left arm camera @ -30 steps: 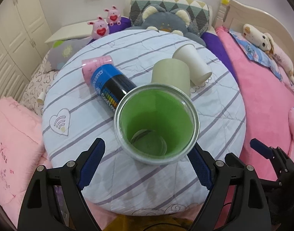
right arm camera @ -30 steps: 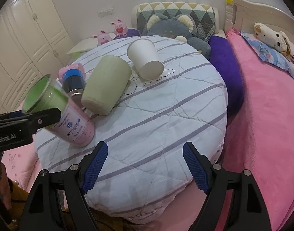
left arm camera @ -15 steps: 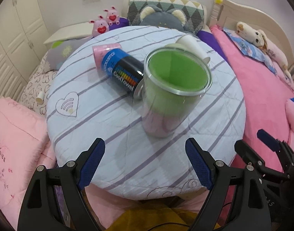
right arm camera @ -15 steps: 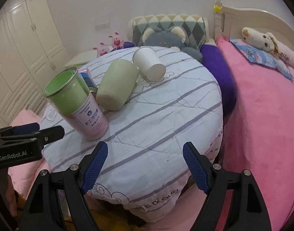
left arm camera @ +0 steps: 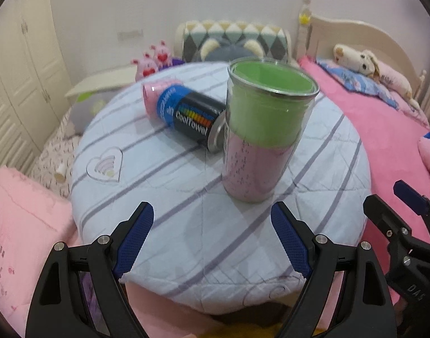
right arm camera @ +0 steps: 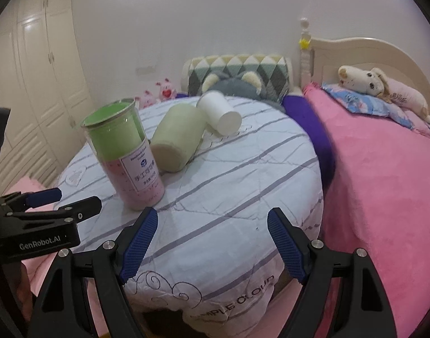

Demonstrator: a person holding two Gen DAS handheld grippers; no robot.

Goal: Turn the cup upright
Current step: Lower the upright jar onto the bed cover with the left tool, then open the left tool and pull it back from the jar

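Observation:
A clear cup with green and pink lining (left arm camera: 261,129) stands upright on the round striped table (left arm camera: 186,219), mouth up; it also shows in the right wrist view (right arm camera: 124,155). My left gripper (left arm camera: 212,239) is open and empty, just in front of the cup and apart from it. My right gripper (right arm camera: 212,245) is open and empty at the table's near edge; the left gripper (right arm camera: 54,205) shows at its left. A pale green cup (right arm camera: 178,138) and a white paper cup (right arm camera: 220,112) lie on their sides behind.
A dark blue CoolTowel can (left arm camera: 195,118) lies on its side against a pink cup (left arm camera: 155,95), left of the upright cup. A pink bed (right arm camera: 383,183) lies to the right, a purple cushion (right arm camera: 307,112) and plush toys behind, wardrobes (right arm camera: 31,84) at left.
The left gripper let go of the clear cup, which went from tilted to standing upright on the table. Both grippers have drawn back and lower from the table.

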